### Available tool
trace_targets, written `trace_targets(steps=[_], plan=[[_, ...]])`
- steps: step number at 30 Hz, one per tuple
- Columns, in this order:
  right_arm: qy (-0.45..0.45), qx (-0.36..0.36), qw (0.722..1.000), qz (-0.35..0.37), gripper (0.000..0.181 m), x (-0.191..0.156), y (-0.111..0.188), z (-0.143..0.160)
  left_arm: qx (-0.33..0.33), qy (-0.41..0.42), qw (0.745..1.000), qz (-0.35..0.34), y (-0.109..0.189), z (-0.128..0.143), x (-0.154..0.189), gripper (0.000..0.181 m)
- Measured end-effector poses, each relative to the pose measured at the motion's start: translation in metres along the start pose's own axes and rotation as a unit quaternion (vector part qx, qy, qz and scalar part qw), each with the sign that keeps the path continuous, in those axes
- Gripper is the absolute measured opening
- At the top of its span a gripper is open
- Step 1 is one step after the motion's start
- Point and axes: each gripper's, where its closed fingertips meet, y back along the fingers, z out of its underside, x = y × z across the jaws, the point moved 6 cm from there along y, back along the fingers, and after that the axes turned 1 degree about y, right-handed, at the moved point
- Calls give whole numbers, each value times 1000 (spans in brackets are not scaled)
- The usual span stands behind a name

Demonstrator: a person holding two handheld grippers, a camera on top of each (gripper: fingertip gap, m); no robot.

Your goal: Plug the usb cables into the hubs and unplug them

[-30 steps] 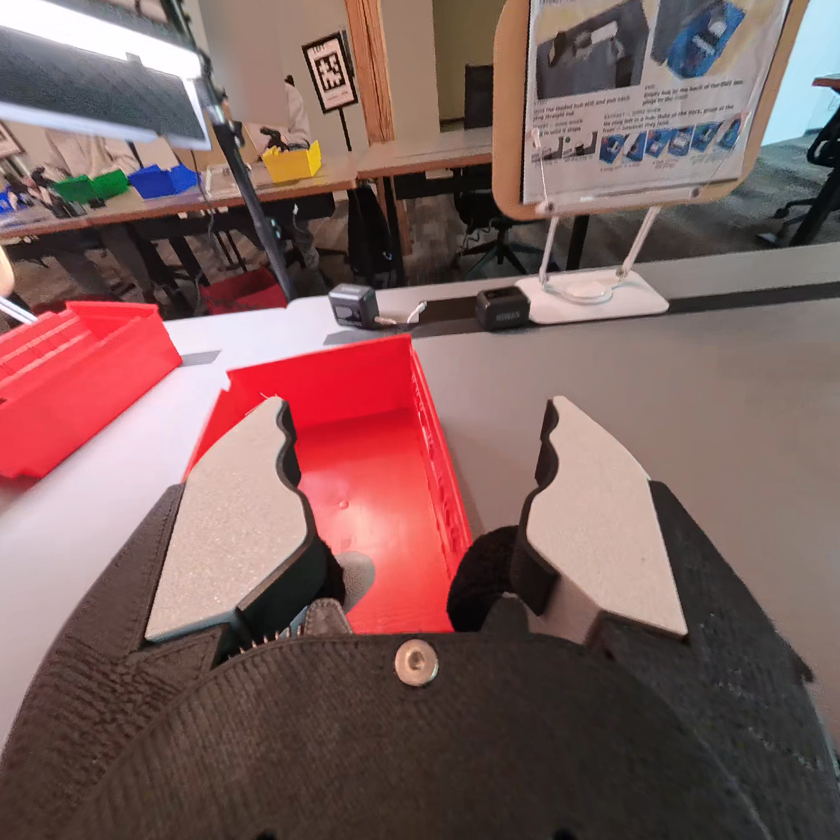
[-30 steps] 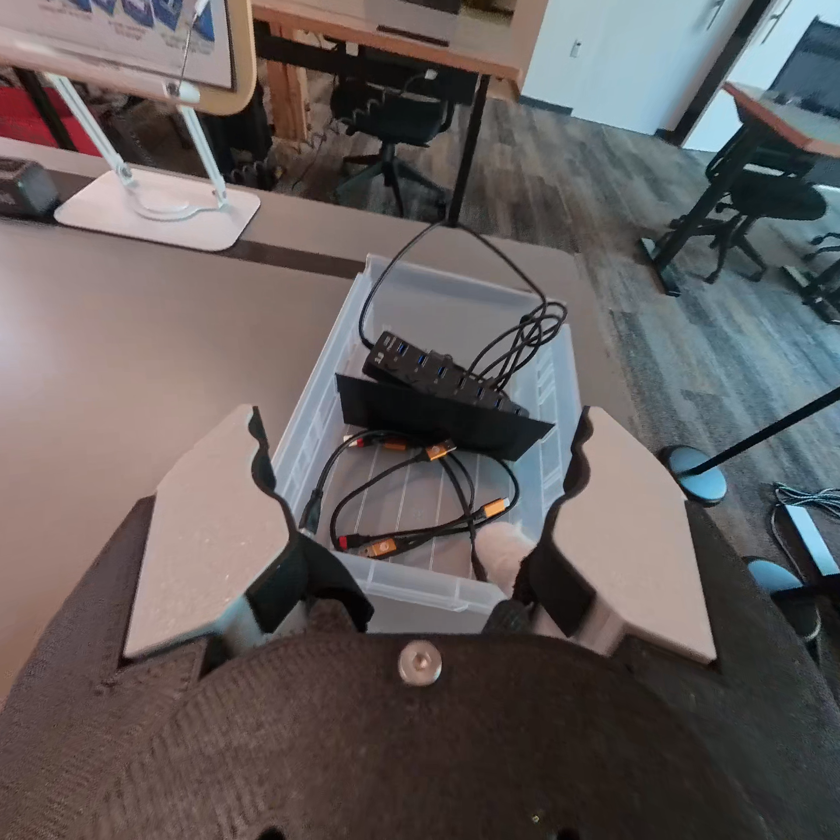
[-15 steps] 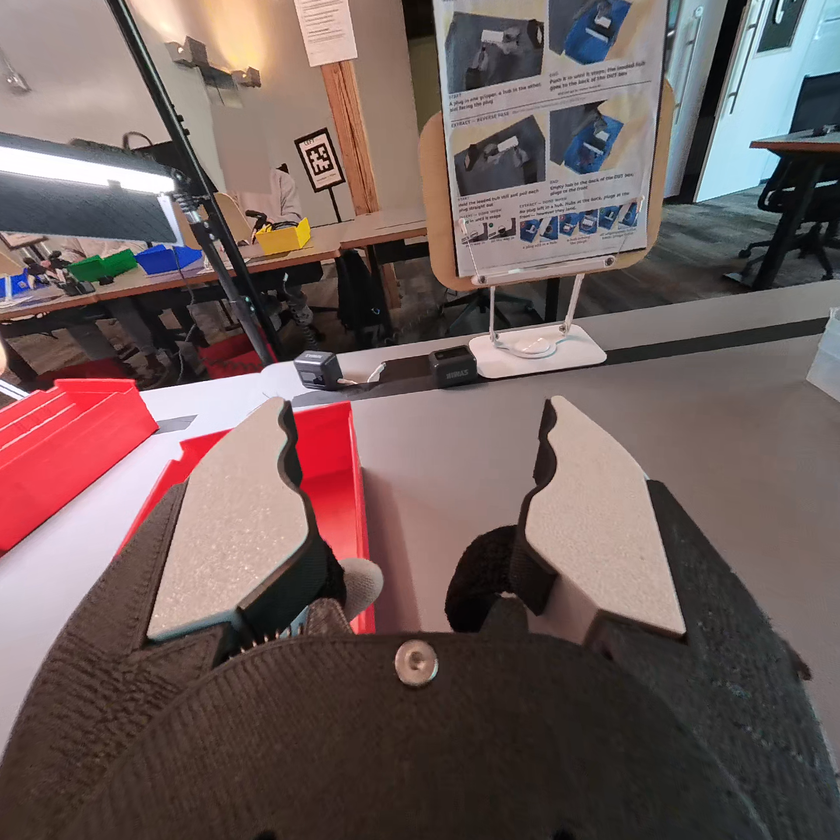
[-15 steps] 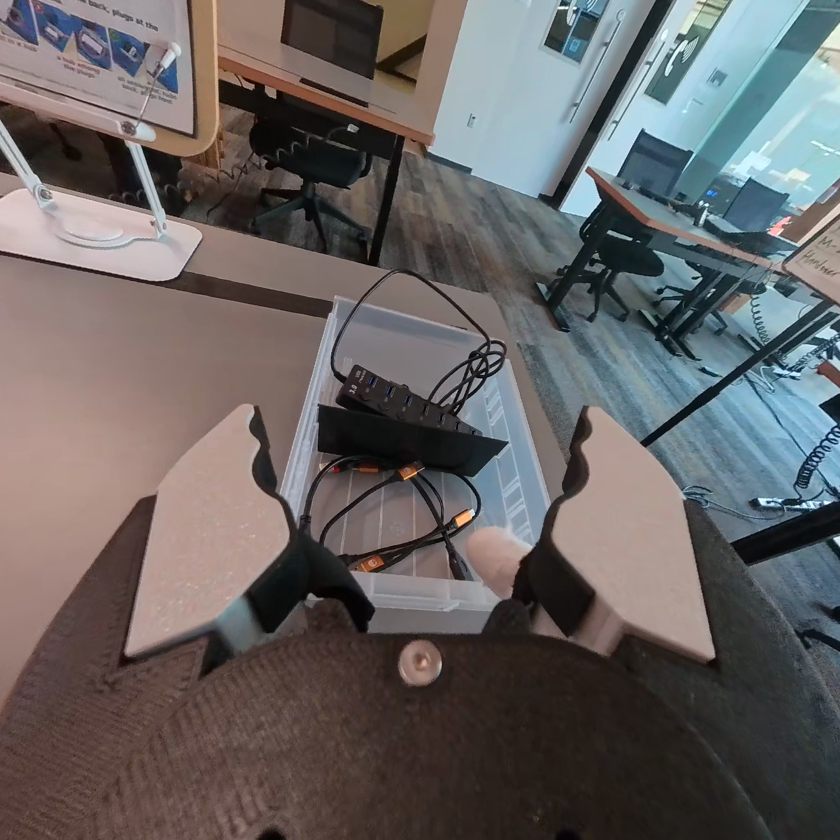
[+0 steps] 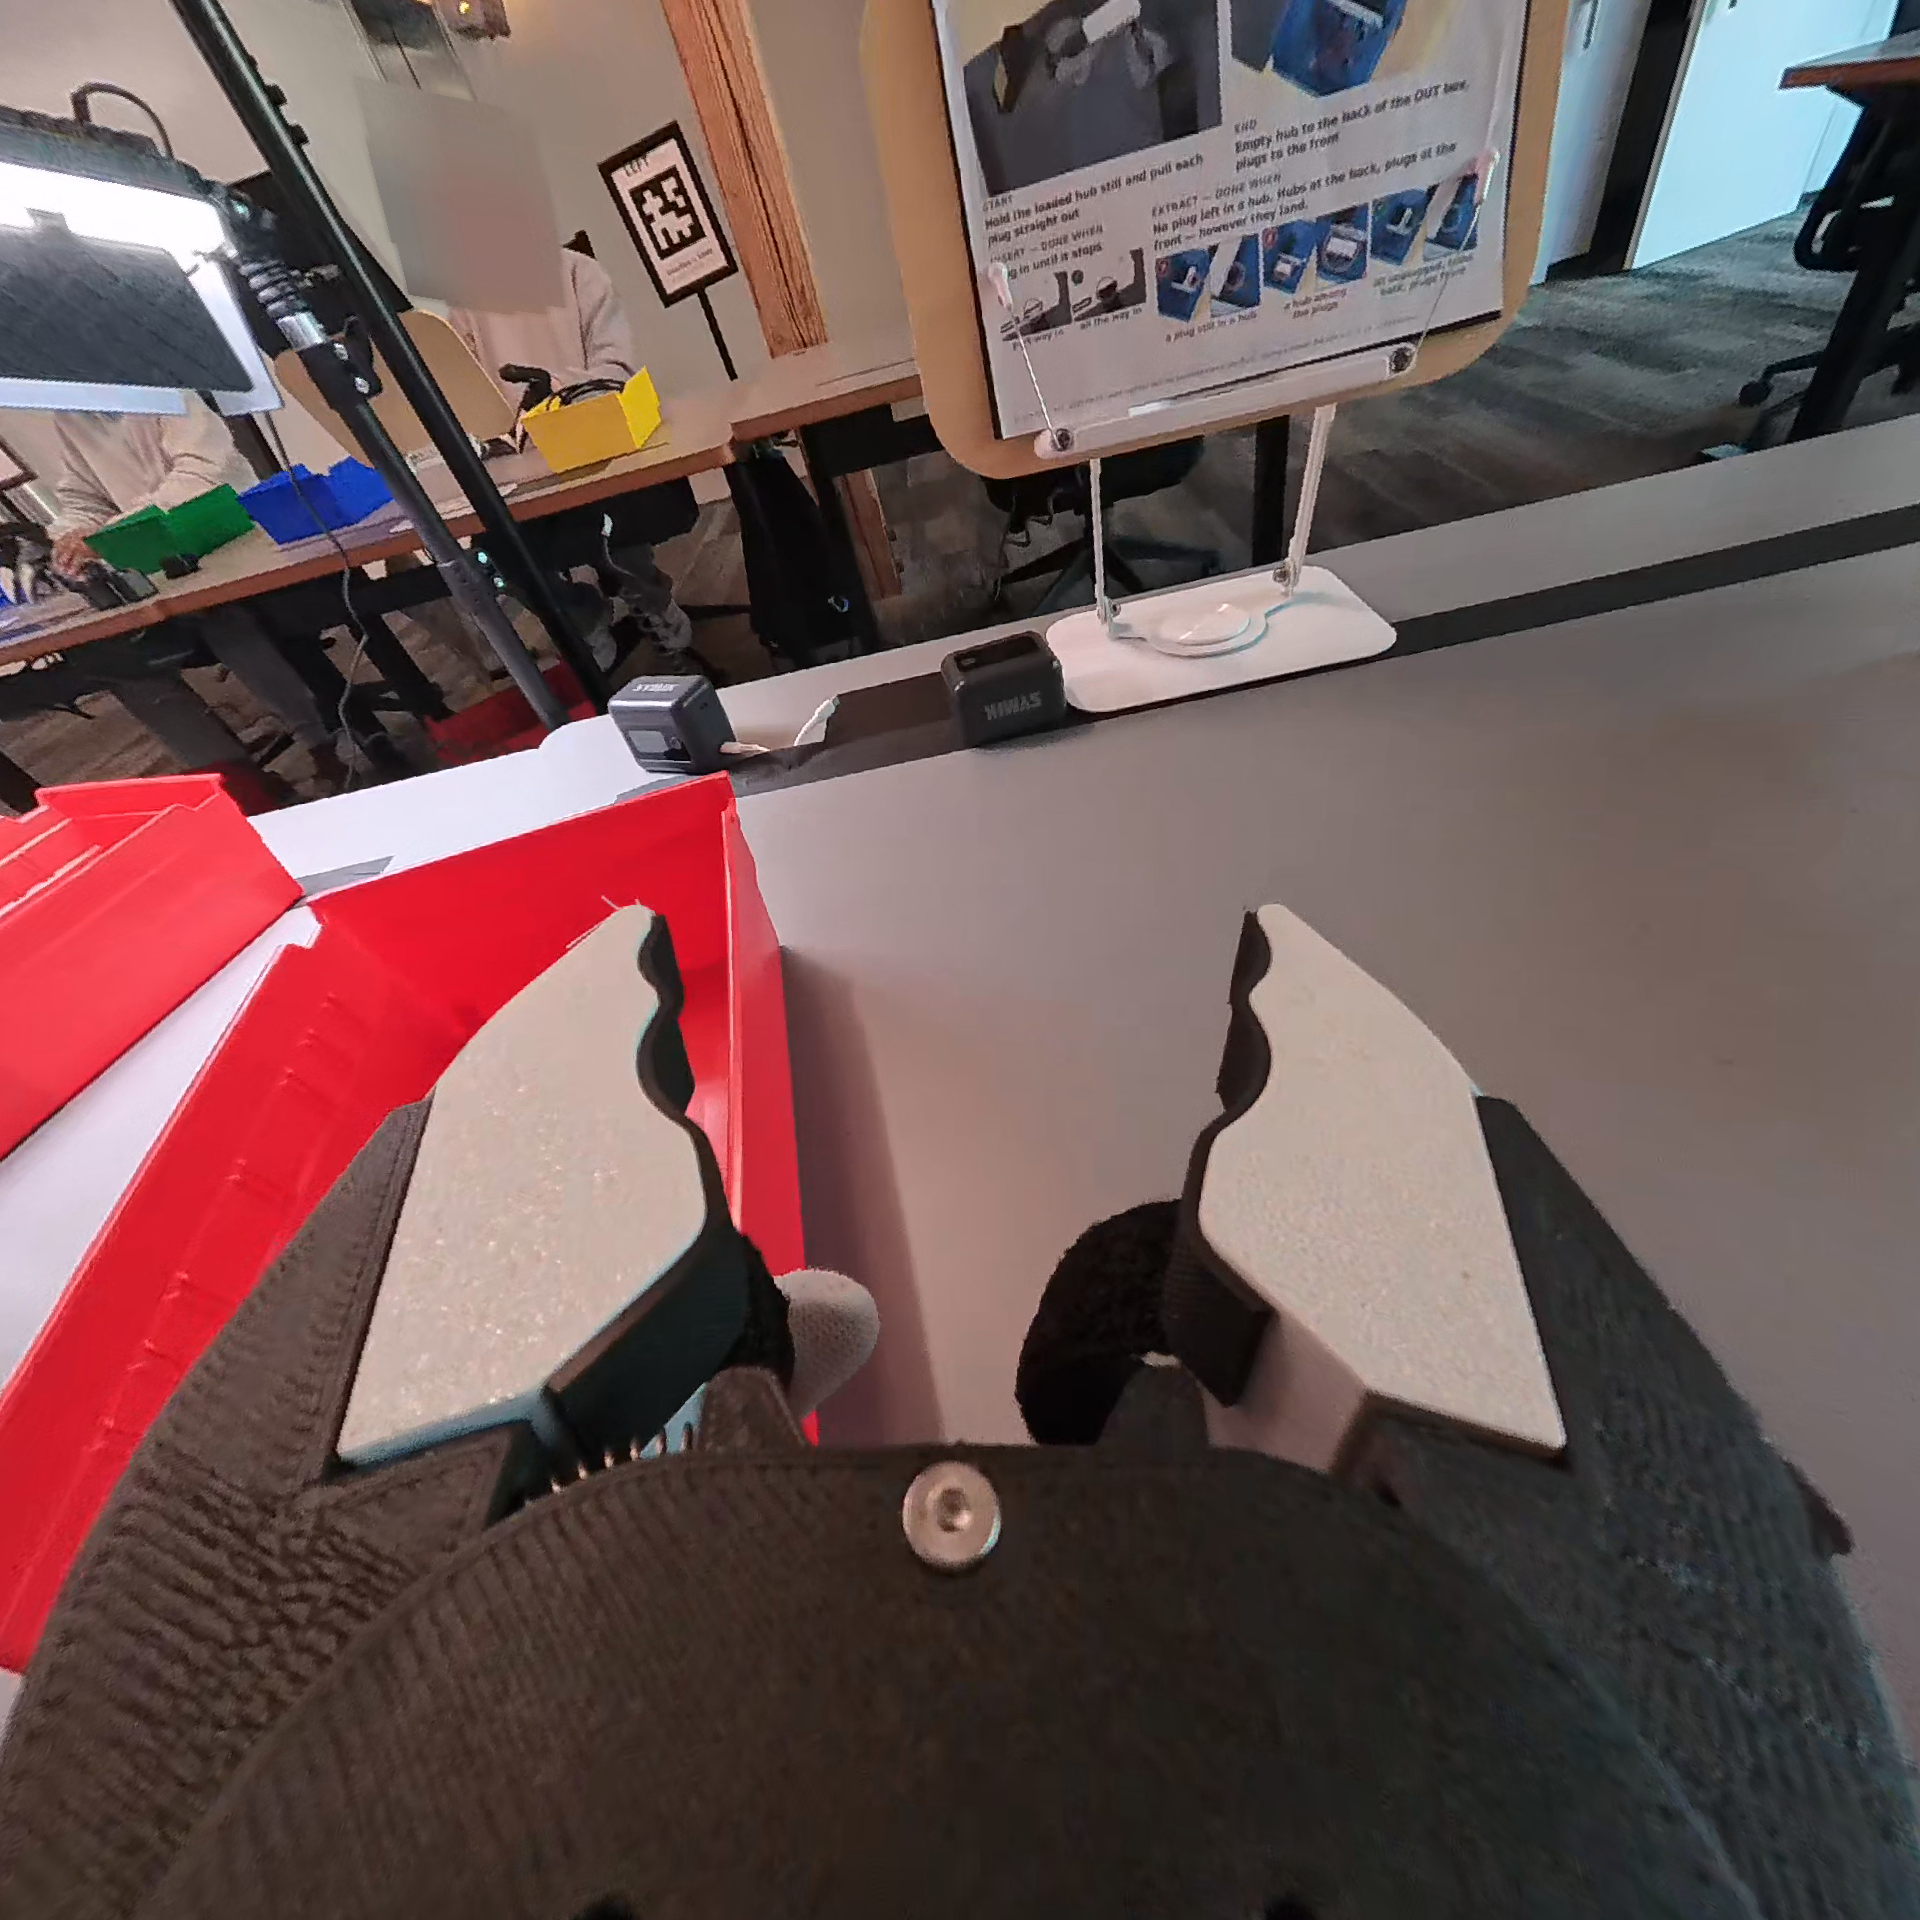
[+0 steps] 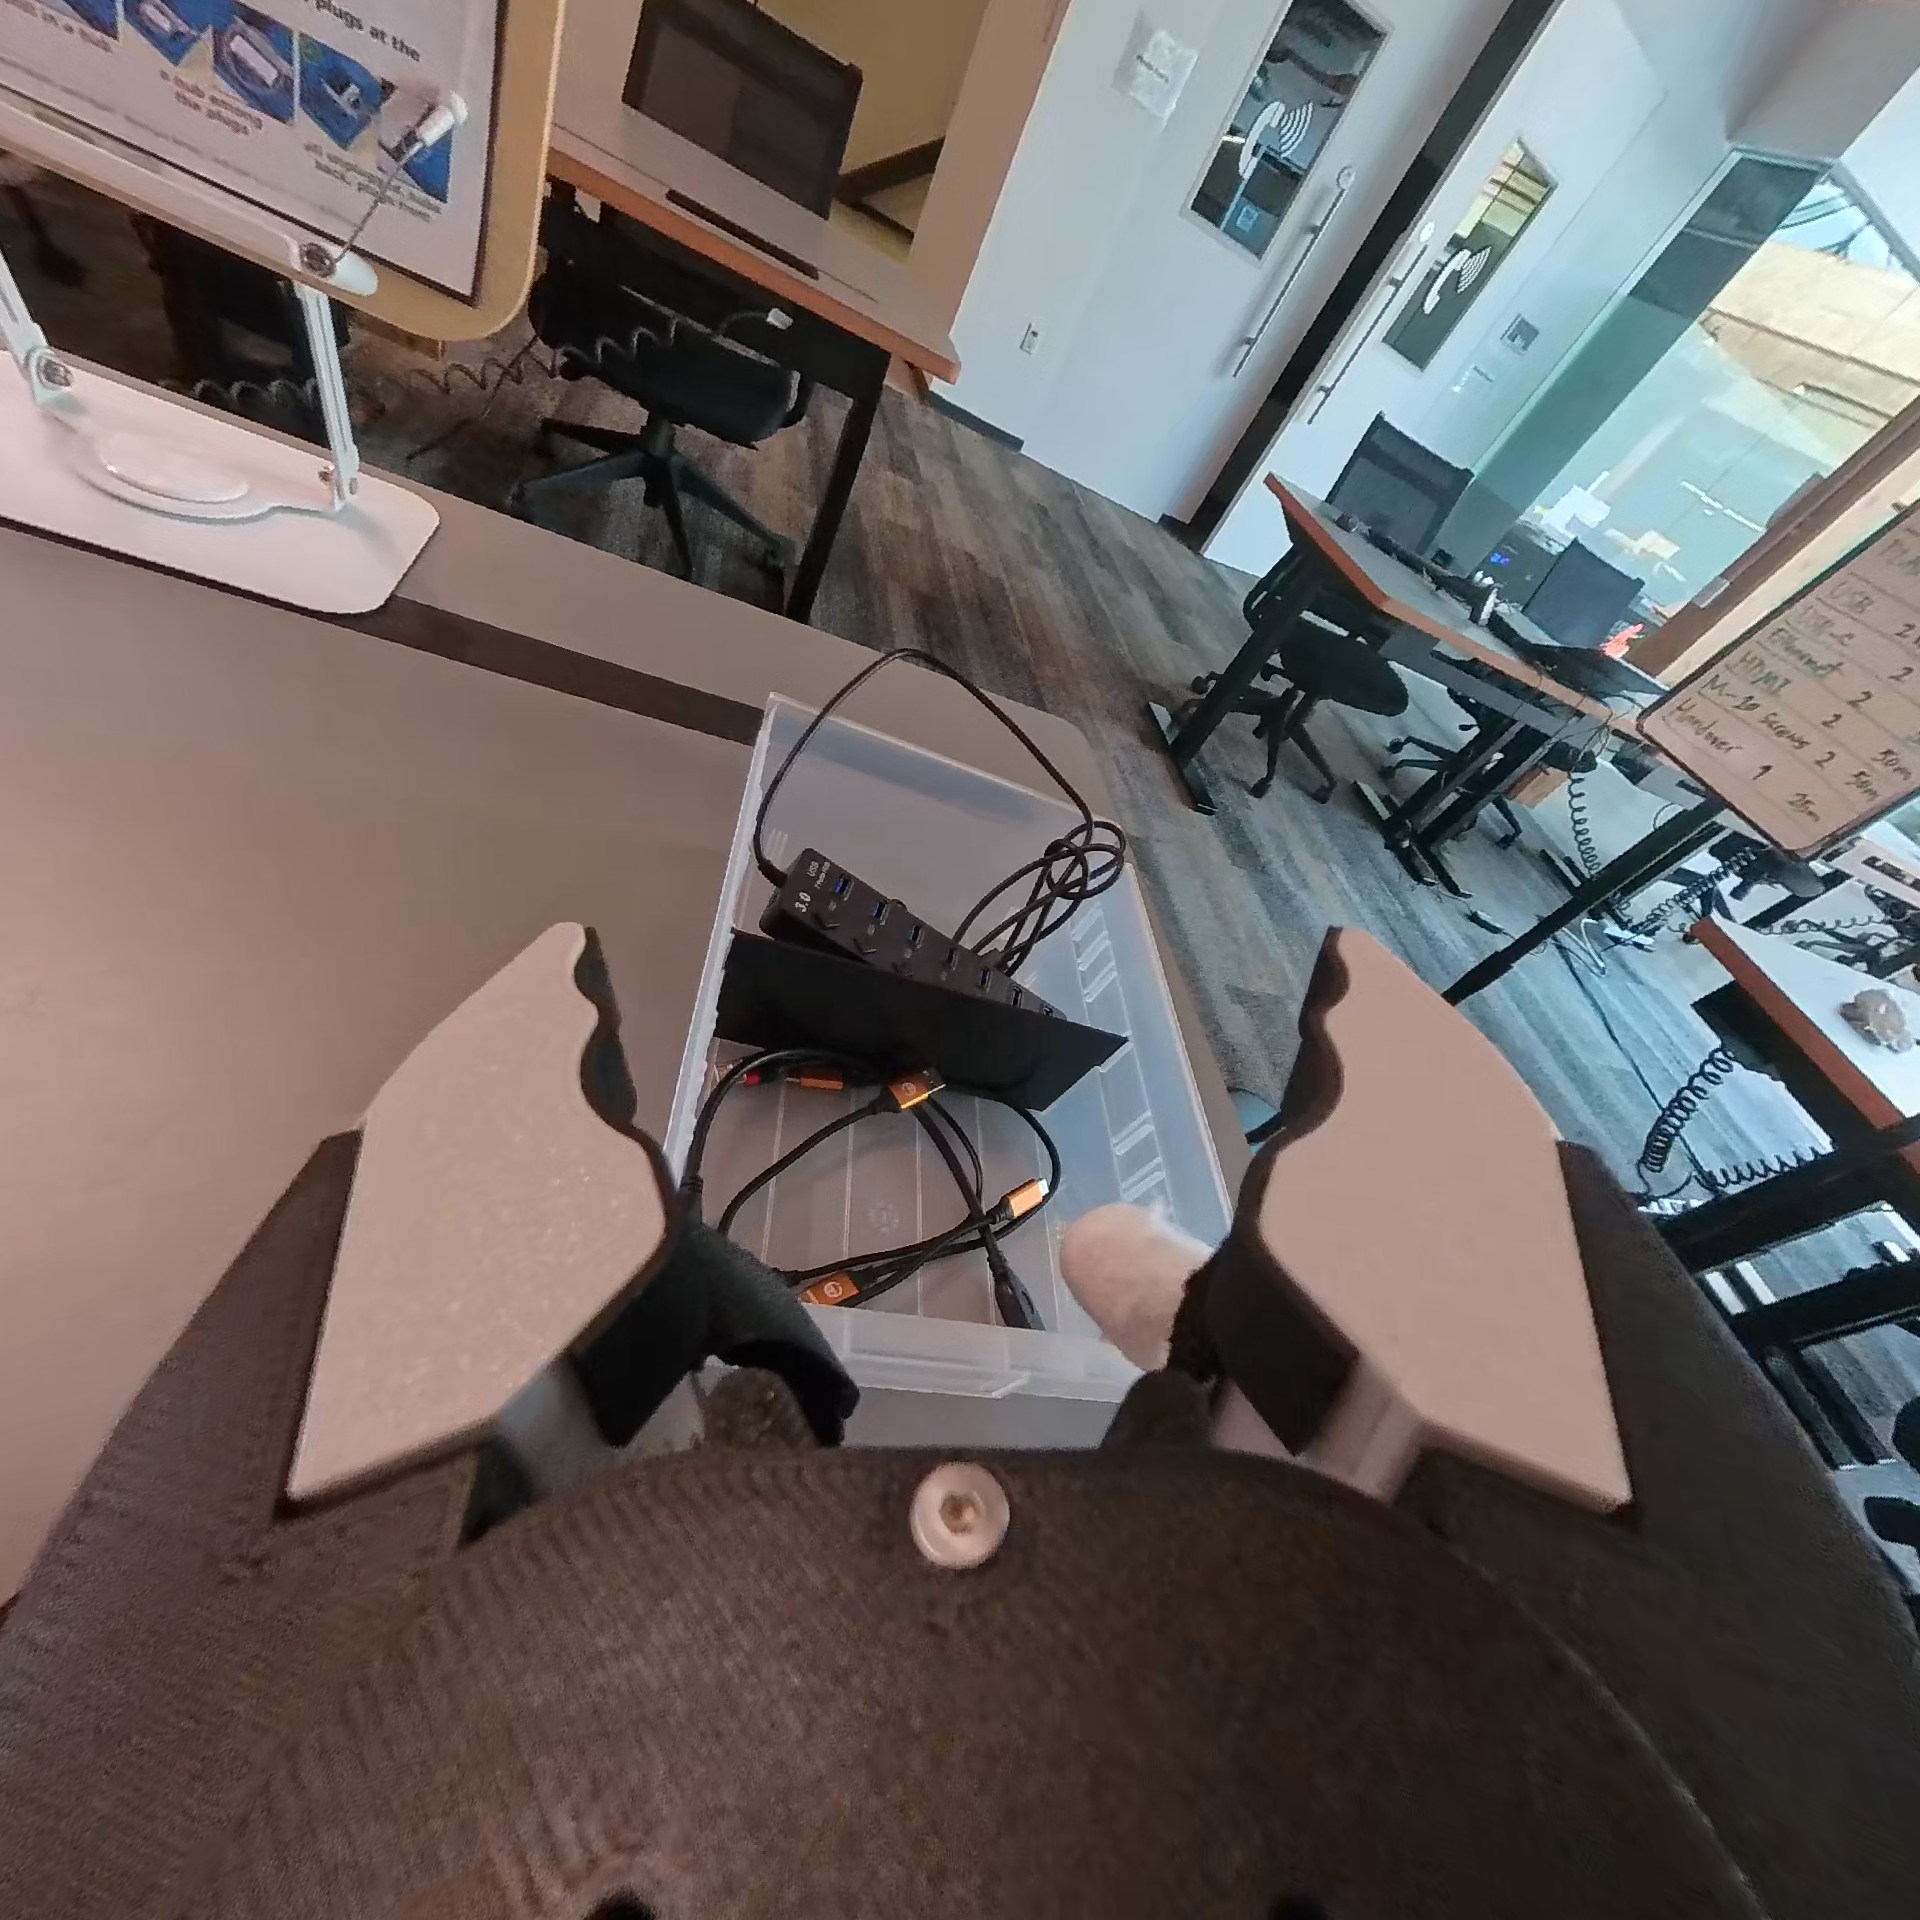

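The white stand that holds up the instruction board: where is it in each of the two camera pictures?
Left wrist view: the white stand sits at the table's far edge, upper middle-right, beside a small dark box.
Right wrist view: the white stand is at the far left edge, upper part.
Shared landmark: the instruction board above it.

In your left view, a printed instruction sheet [image 5: 1226, 177] fills the upper right, a black-and-white marker sign [image 5: 668, 213] stands upper centre, and two small dark boxes [image 5: 1003, 686] carry a brand word. In your right view, white print marks the black hub [image 6: 821, 883], and a handwritten whiteboard [image 6: 1787, 717] sits at the right edge.
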Motion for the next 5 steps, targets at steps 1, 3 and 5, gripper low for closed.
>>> trace_targets(steps=[1,3,5], plan=[[2,-1,1000,2,124,0,0,0,1,2,1000,-1,1,0,-1,100],[5,-5,1000,2,124,-1,-1,1,3,4,1000,-2,2,-1,-2,100],[7,-8,1000,5,124,0,-2,3,7,3,1000,-3,3,-2,-1,100]])
